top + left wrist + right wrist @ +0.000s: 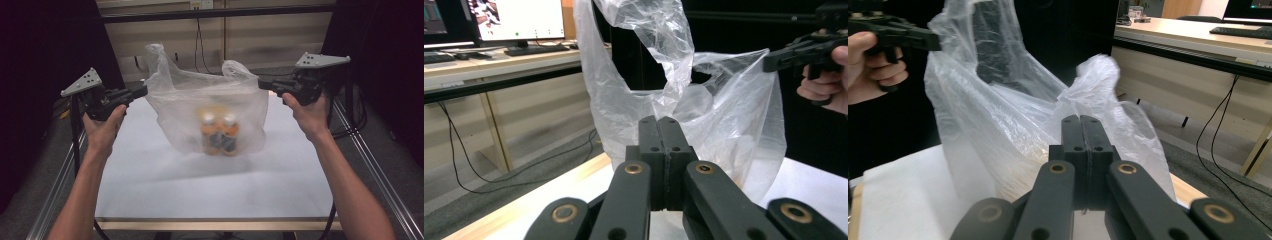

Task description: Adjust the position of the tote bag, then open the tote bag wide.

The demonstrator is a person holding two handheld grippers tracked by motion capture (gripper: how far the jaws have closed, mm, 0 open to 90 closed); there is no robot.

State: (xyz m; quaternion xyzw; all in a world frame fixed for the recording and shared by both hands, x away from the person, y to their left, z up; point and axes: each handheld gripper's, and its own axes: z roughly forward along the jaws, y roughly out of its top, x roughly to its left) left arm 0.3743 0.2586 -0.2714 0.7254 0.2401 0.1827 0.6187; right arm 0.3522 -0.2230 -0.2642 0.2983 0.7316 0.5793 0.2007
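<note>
A clear plastic bag point(200, 95) hangs stretched between my two grippers above the white table point(200, 190). Low in the bag sit orange bottles with white caps point(219, 132), blurred through the film. My left gripper point(144, 91) is shut on the bag's left edge, and my right gripper point(261, 83) is shut on its right edge. In the left gripper view the jaws point(665, 122) are pressed together against the bag point(734, 110), with the right gripper point(774, 61) beyond it. The right gripper view shows the right gripper point(1088, 121) shut at the film point(998, 125), opposite the left gripper point(933, 42).
A wooden strip point(215, 225) runs along the table's near edge, with metal rails point(370, 160) down both sides. Black curtains stand to the left and right. A desk with monitors point(519, 20) stands off the table, with cables point(454, 150) on the floor.
</note>
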